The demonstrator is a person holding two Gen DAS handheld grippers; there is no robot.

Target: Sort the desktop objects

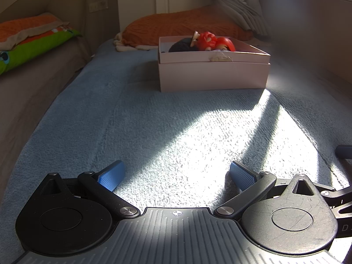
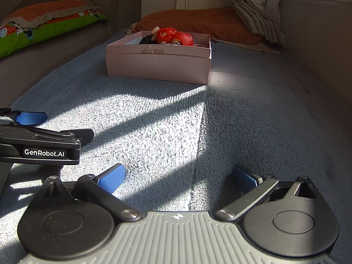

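A pink open box stands ahead on the blue-grey blanket; in the right wrist view the box is up and left of centre. Inside lie red figurine toys and a dark object. My left gripper is open and empty, low over the blanket, well short of the box. My right gripper is open and empty, also low and short of the box. The left gripper also shows at the left edge of the right wrist view.
An orange pillow lies behind the box. A green and orange cushion sits on the left ledge. Curtains and a wall run along the right. Sunlight patches fall on the blanket.
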